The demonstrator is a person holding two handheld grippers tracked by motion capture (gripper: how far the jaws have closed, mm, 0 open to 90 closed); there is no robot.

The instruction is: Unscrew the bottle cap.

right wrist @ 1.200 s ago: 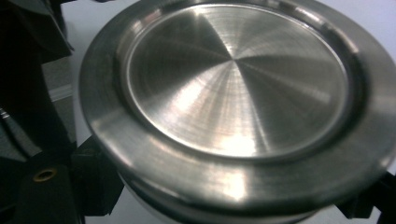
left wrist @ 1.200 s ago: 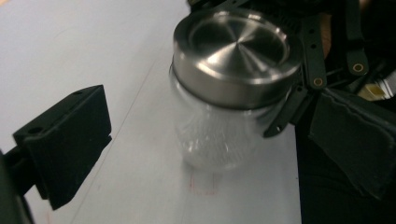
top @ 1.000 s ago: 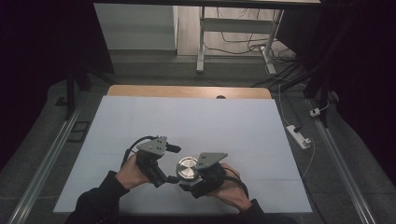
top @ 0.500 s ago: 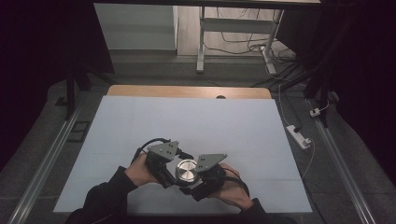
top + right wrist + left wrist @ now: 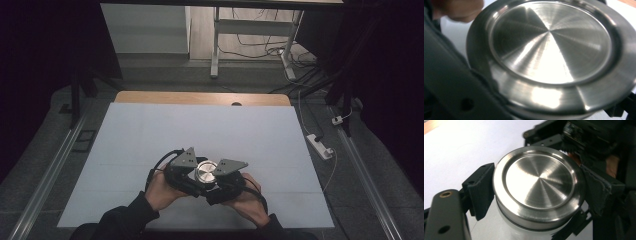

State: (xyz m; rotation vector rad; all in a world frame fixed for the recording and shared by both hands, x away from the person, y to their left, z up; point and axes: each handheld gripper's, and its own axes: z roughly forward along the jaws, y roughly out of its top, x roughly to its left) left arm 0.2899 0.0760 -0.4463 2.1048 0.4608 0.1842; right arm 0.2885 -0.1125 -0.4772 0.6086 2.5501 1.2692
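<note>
Two grippers met at one steel-lidded jar (image 5: 205, 171) on the near-centre of the table (image 5: 150, 130): we had the left gripper (image 5: 192, 172) clamped on its lid, presumably to twist it; at its right, the right gripper (image 5: 216, 181) hugged the jar, its grip unclear.

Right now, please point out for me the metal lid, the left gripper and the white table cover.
metal lid (image 5: 539, 183): left gripper view, centre of its brushed top.
left gripper (image 5: 192, 172): high view, between its jaws, beside the lid.
white table cover (image 5: 200, 127): high view, bare part beyond the hands.
</note>
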